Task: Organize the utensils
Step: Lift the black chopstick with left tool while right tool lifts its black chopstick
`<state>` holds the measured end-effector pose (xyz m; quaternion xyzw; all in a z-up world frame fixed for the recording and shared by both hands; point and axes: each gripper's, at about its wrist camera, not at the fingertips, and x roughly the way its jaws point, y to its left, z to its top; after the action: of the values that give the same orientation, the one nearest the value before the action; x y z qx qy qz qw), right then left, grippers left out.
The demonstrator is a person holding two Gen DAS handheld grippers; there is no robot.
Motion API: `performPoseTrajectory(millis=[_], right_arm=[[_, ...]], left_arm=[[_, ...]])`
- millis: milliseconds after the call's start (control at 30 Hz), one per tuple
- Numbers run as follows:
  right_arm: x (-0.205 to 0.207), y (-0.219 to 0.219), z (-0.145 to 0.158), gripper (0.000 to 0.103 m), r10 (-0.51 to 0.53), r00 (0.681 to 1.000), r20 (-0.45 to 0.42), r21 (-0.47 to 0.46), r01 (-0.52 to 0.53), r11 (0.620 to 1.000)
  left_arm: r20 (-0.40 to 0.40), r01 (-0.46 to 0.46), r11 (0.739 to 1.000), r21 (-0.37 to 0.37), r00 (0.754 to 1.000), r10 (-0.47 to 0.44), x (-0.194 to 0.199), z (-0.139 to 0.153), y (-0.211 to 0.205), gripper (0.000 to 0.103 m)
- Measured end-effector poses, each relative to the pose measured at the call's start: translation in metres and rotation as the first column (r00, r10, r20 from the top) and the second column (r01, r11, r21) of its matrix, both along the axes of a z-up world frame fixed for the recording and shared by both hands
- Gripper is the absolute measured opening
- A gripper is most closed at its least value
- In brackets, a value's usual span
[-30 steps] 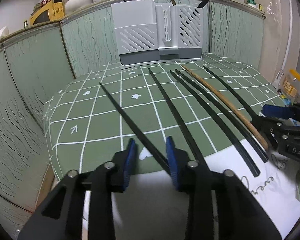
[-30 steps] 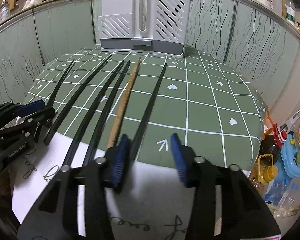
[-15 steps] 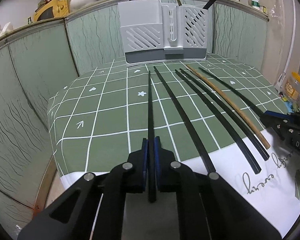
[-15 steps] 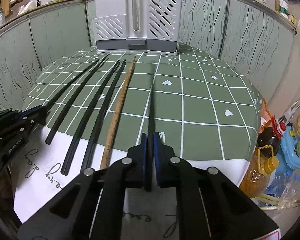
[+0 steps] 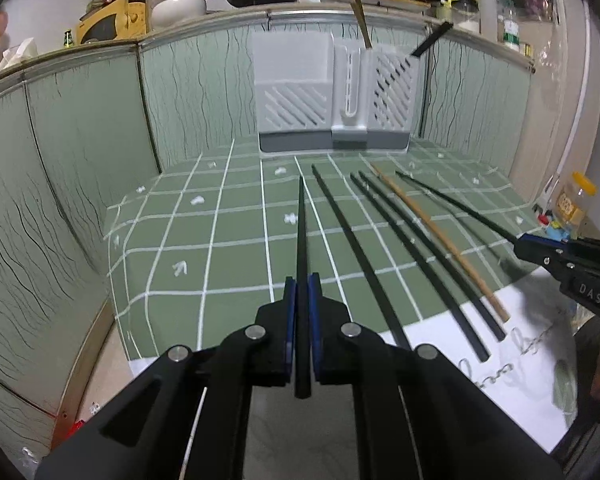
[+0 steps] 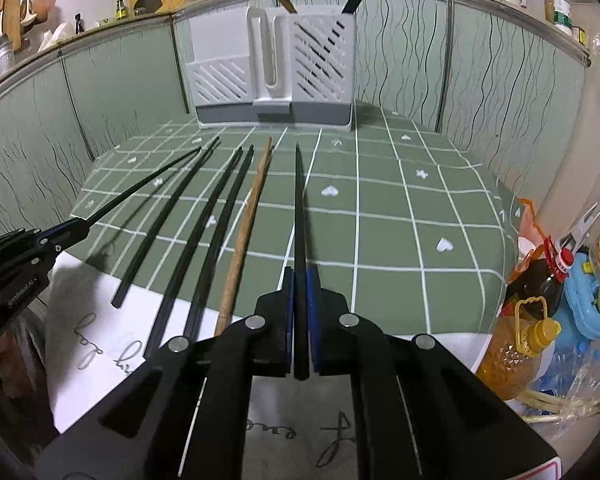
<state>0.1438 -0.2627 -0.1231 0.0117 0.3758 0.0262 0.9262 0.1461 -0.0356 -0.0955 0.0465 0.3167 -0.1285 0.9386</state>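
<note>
Now the left gripper (image 5: 302, 288) pinches one thin black chopstick (image 5: 301, 232) — the right gripper (image 6: 300, 280) pinches another (image 6: 298, 208). Both sticks point to 12 o'clock, straight at the gray slotted holder (image 5: 332, 96). Three smooth black sticks and one wooden stick (image 6: 244, 232) lie between them on the green cloth (image 6: 380, 240).
</note>
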Motion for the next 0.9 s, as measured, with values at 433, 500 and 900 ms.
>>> performPoseTrajectory(millis=[433, 500, 900], right_arm=[[-0.007, -0.013, 0.059, 0.006, -0.006, 0.993, 0.119, 0.046, 0.0, 0.999], [-0.006, -0.014, 0.069, 0.006, -0.003, 0.991, 0.134, 0.053, -0.004, 0.999], [-0.005, -0.014, 0.105, 0.006, 0.002, 0.979, 0.202, 0.061, -0.015, 0.998]], left_arm=[[0.102, 0.012, 0.999, -0.043, 0.995, -0.008, -0.007, 0.055, 0.01, 0.006], [0.122, 0.016, 0.999, -0.045, 0.992, -0.011, -0.008, 0.065, 0.01, 0.006], [0.187, 0.03, 0.998, -0.063, 0.982, -0.018, -0.006, 0.103, 0.011, 0.006]])
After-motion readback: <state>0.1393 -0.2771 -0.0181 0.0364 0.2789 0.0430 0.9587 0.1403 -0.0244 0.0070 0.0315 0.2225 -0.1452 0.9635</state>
